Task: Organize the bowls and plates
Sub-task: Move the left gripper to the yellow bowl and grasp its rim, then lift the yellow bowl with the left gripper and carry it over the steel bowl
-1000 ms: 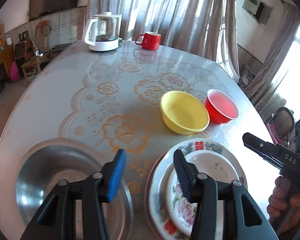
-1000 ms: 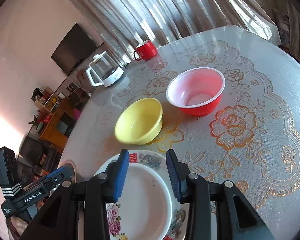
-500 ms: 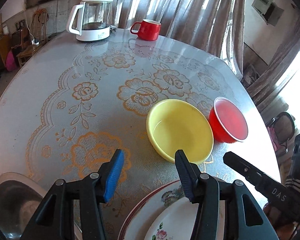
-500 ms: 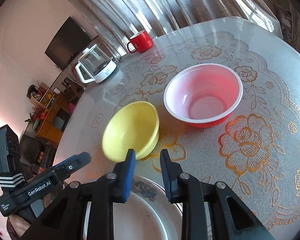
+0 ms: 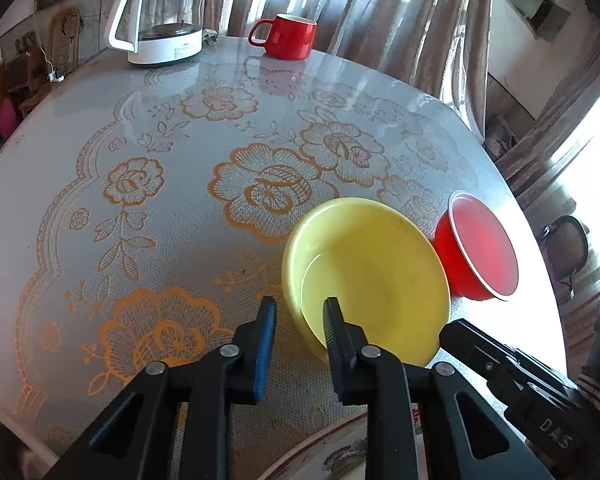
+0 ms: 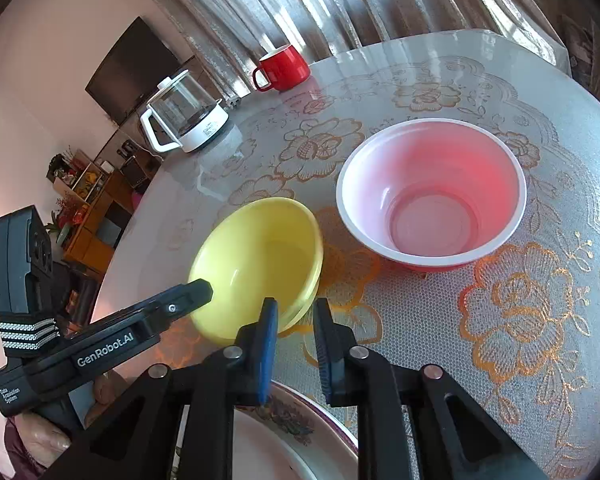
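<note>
A yellow bowl point(image 5: 374, 280) sits on the table beside a red bowl point(image 5: 480, 252) with a white inside. My left gripper point(image 5: 299, 308) is open, its fingers straddling the yellow bowl's near left rim. My right gripper point(image 6: 295, 312) is open with a narrow gap at the yellow bowl's point(image 6: 260, 260) near right rim; the red bowl point(image 6: 432, 196) lies to its right. A flowered plate stack point(image 6: 296, 432) lies under the right gripper and shows at the bottom of the left wrist view point(image 5: 340, 452).
A glass kettle point(image 5: 162, 16) and a red mug point(image 5: 286, 36) stand at the table's far edge, before curtains. A metal basin's rim point(image 5: 4, 424) shows at the lower left. The table point(image 5: 140, 184) has a lace-patterned cover.
Both grippers moved forward from over the plates to the yellow bowl. Both narrowed their gap. The metal basin slid almost out of the left view.
</note>
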Motion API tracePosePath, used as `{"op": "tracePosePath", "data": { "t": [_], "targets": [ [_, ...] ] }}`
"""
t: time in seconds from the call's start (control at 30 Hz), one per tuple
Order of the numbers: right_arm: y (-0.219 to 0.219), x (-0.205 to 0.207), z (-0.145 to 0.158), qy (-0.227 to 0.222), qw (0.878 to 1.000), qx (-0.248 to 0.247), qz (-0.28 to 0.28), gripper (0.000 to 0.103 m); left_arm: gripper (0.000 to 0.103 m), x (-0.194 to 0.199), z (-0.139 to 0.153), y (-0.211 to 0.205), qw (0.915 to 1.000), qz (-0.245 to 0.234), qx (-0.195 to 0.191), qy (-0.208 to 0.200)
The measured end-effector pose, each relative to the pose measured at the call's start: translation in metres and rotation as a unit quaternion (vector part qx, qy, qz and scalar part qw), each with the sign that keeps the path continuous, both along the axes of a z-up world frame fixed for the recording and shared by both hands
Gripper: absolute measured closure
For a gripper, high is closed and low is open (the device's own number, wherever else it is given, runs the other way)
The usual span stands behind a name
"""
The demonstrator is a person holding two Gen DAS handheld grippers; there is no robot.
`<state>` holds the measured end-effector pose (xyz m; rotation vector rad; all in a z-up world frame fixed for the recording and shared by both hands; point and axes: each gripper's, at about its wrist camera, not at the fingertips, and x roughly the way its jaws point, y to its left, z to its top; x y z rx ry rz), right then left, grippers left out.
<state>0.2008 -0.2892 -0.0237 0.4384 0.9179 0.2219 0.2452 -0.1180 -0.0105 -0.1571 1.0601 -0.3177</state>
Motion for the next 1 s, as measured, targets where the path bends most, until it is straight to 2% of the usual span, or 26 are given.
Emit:
{"op": "tracePosePath", "data": {
  "t": [0.23, 0.37, 0.47, 0.57, 0.63, 0.73, 0.9, 0.97, 1.0],
  "targets": [
    [0.001, -0.003, 0.003, -0.01, 1.0, -0.007, 0.004, 0.092, 0.085, -0.015, 0.013, -0.003, 0.9991, -0.021, -0.026, -0.028],
    [0.007, -0.006, 0.011, -0.022, 1.0, 0.0, 0.017, 0.093, 0.085, -0.025, 0.016, -0.014, 0.9985, -0.035, -0.005, -0.041],
    [0.006, -0.007, 0.011, -0.019, 1.0, -0.004, 0.004, 0.093, 0.085, -0.022, 0.012, -0.015, 0.9993, -0.021, 0.011, -0.029],
    [-0.009, -0.007, 0.007, -0.01, 0.999, 0.029, -0.013, 0.085, 0.084, -0.018, 0.008, -0.008, 0.9997, -0.007, 0.011, -0.021],
    [-0.015, -0.008, 0.004, -0.004, 0.999, 0.028, -0.025, 0.079, 0.084, -0.016, 0.005, -0.004, 0.9998, -0.002, 0.014, -0.016],
    [-0.02, -0.006, -0.002, 0.003, 0.999, 0.035, -0.032, 0.075, 0.084, -0.017, 0.003, -0.003, 0.9998, 0.0, 0.013, -0.016],
    [-0.016, 0.0, -0.008, 0.009, 0.999, 0.038, -0.023, 0.075, 0.084, -0.014, 0.003, -0.004, 0.9999, 0.002, 0.01, -0.013],
    [-0.012, 0.003, -0.008, 0.006, 0.999, 0.03, -0.017, 0.078, 0.084, -0.012, 0.001, -0.006, 0.9999, -0.003, 0.01, -0.011],
    [-0.01, 0.003, -0.007, 0.004, 1.0, 0.029, -0.011, 0.083, 0.084, -0.013, 0.0, -0.007, 0.9999, -0.008, 0.01, -0.011]
  ]
}}
